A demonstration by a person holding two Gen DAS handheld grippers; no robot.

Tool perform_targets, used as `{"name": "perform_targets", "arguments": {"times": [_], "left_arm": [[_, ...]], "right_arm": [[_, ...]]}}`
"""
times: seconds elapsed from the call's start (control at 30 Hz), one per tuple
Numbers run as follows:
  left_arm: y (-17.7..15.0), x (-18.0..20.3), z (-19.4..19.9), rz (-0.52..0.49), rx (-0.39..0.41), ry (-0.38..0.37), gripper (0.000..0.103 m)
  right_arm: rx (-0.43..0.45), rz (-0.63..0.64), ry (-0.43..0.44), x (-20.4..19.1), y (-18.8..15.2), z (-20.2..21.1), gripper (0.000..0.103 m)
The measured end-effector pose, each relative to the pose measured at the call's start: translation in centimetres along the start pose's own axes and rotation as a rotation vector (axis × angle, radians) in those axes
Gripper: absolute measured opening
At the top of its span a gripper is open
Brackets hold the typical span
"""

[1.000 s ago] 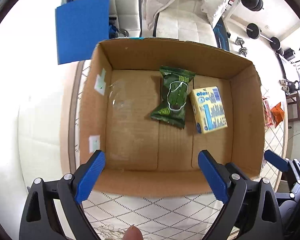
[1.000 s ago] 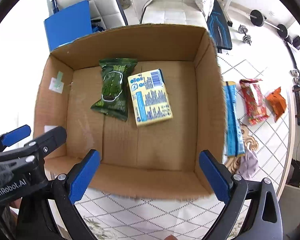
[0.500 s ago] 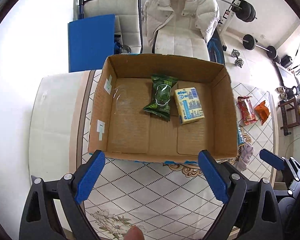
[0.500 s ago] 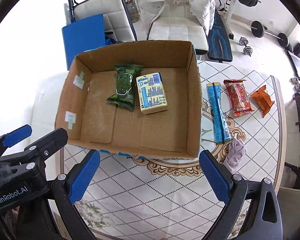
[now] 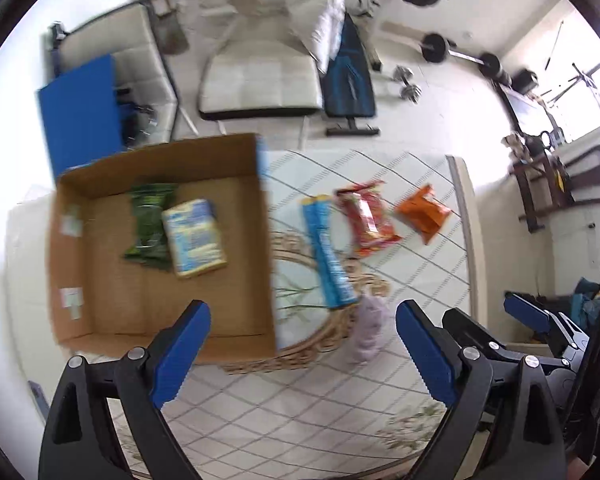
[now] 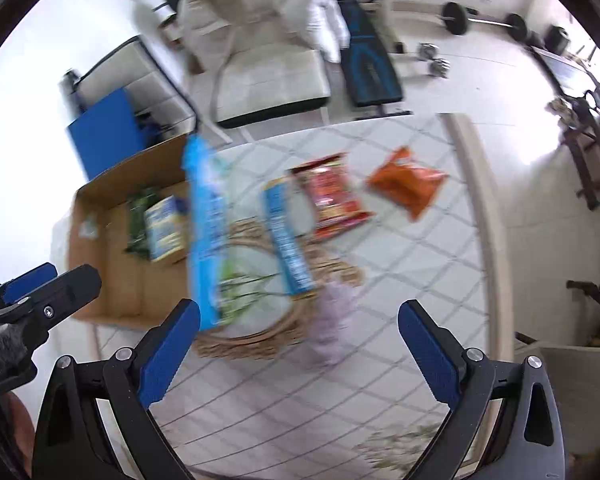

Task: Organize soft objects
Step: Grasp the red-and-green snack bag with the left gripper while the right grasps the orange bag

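A cardboard box (image 5: 260, 240) stands on the left of the table and holds a green packet (image 5: 148, 224) and a yellow-blue pack (image 5: 194, 238). Right of the box lie a long blue packet (image 5: 327, 254), a red packet (image 5: 367, 218), an orange packet (image 5: 423, 213) and a pale purple soft thing (image 5: 368, 330). My left gripper (image 5: 302, 354) is open and empty, high above the table's near side. My right gripper (image 6: 298, 354) is open and empty, above the purple thing (image 6: 332, 330). The box (image 6: 100, 280), blue packet (image 6: 287, 240), red packet (image 6: 332, 196) and orange packet (image 6: 406, 182) show blurred.
The table (image 5: 300, 408) has a diamond-pattern top with a round ornament. Behind it stand a chair with a white jacket (image 5: 268, 36), a blue panel (image 5: 80, 116), a bench and dumbbells (image 5: 408, 84) on the floor.
Both grippers have pulled up and back from the box and swung right. The packets and purple thing on the table have come into view. Both grippers stay open.
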State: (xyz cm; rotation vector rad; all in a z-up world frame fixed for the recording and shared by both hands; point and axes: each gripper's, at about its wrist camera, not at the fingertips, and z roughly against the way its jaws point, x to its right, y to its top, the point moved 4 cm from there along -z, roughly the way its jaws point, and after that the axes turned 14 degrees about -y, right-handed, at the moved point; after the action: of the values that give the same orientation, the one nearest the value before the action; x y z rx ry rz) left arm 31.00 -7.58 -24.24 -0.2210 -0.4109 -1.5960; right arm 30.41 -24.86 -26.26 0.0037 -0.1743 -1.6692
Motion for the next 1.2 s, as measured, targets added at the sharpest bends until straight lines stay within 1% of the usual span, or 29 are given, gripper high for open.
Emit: {"name": "perform_targets", "arguments": {"times": [0.07, 0.13, 0.17, 0.2, 0.27, 0.33, 0.4, 0.53, 0.57, 0.63, 0.67, 0.7, 0.73, 0.77, 0.8, 0.87, 0.9, 0.93, 0.97, 1.0, 1.03, 1.07, 1.1, 1.13, 1.17, 1.2], "left_arm": [[1.7, 1.7, -3.4, 0.002, -0.046, 0.014, 0.095], [3.3, 3.0, -6.8, 0.004, -0.092, 0.022, 0.095], [3.9, 3.4, -8.3, 0.006, -0.108, 0.027, 0.095], [4.6, 3.6, -10.0, 0.011, -0.131, 0.050, 0.095], [5.7, 3.5, -12.8, 0.034, -0.162, 0.059, 0.095], [6.5, 3.1, -15.0, 0.057, -0.185, 0.079, 0.095], [6.9, 2.8, -16.8, 0.075, -0.205, 0.087, 0.095], [7.5, 1.8, -19.9, 0.107, -0.244, 0.101, 0.095], [7.6, 1.6, -20.5, 0.109, -0.248, 0.108, 0.095], [7.8, 1.4, -21.2, 0.115, -0.257, 0.118, 0.095], [7.8, 1.3, -21.7, 0.118, -0.265, 0.118, 0.095], [7.9, 1.3, -22.1, 0.120, -0.271, 0.116, 0.095], [8.0, 1.3, -22.6, 0.122, -0.277, 0.113, 0.095], [8.1, 1.4, -23.0, 0.124, -0.280, 0.114, 0.095], [8.2, 1.3, -23.3, 0.126, -0.283, 0.114, 0.095], [8.4, 1.3, -24.3, 0.131, -0.301, 0.109, 0.095], [8.5, 1.4, -24.8, 0.131, -0.311, 0.112, 0.095], [8.5, 1.4, -25.3, 0.130, -0.322, 0.112, 0.095], [8.5, 1.5, -25.8, 0.124, -0.330, 0.117, 0.095], [8.6, 1.5, -26.2, 0.117, -0.336, 0.124, 0.095], [8.5, 1.6, -26.7, 0.106, -0.338, 0.134, 0.095], [8.5, 1.8, -27.1, 0.096, -0.339, 0.137, 0.095], [8.4, 2.0, -27.3, 0.087, -0.340, 0.142, 0.085], [8.3, 2.1, -27.6, 0.078, -0.343, 0.150, 0.068], [8.1, 2.2, -28.0, 0.076, -0.350, 0.137, 0.062], [8.1, 2.3, -28.1, 0.077, -0.352, 0.127, 0.050]], "right_arm": [[-0.014, 0.031, -0.032, 2.2, 1.7, -1.8, 0.101], [-0.040, 0.088, -0.061, 4.1, 3.9, -4.4, 0.101], [-0.059, 0.127, -0.075, 4.8, 5.0, -5.9, 0.101], [-0.074, 0.155, -0.083, 5.4, 6.0, -7.4, 0.101], [-0.096, 0.210, -0.128, 6.1, 8.1, -10.2, 0.101], [-0.114, 0.252, -0.137, 6.2, 9.4, -12.5, 0.101], [-0.144, 0.300, -0.121, 5.6, 10.6, -15.4, 0.101], [-0.189, 0.387, -0.117, 4.2, 11.6, -19.8, 0.100], [-0.204, 0.392, -0.116, 4.2, 11.7, -20.6, 0.096], [-0.251, 0.375, -0.106, 4.4, 11.7, -22.4, 0.080], [-0.288, 0.347, -0.108, 4.8, 11.6, -23.2, 0.059], [-0.365, 0.256, -0.076, 6.0, 11.3, -24.2, 0.048], [-0.375, 0.189, -0.046, 6.8, 11.5, -24.2, 0.046], [-0.389, 0.143, -0.032, 7.6, 11.6, -24.3, 0.041], [-0.408, 0.094, -0.031, 8.7, 11.6, -24.4, 0.041], [-0.402, 0.092, 0.002, 9.3, 11.6, -24.0, 0.041], [-0.406, 0.118, -0.002, 9.6, 11.4, -23.8, 0.047], [-0.391, 0.134, -0.022, 9.8, 11.3, -23.5, 0.053], [-0.354, 0.165, -0.041, 9.9, 11.4, -22.9, 0.063], [-0.296, 0.218, -0.063, 9.8, 11.3, -21.9, 0.068], [-0.241, 0.270, -0.075, 9.4, 11.4, -21.0, 0.068], [-0.219, 0.302, -0.085, 9.2, 11.5, -20.6, 0.068], [-0.182, 0.352, -0.090, 8.6, 11.6, -20.0, 0.068], [-0.154, 0.392, -0.093, 8.2, 11.7, -19.7, 0.069], [-0.121, 0.444, -0.103, 7.4, 12.0, -19.2, 0.069], [-0.057, 0.536, -0.123, 6.3, 12.0, -18.8, 0.069]]}}
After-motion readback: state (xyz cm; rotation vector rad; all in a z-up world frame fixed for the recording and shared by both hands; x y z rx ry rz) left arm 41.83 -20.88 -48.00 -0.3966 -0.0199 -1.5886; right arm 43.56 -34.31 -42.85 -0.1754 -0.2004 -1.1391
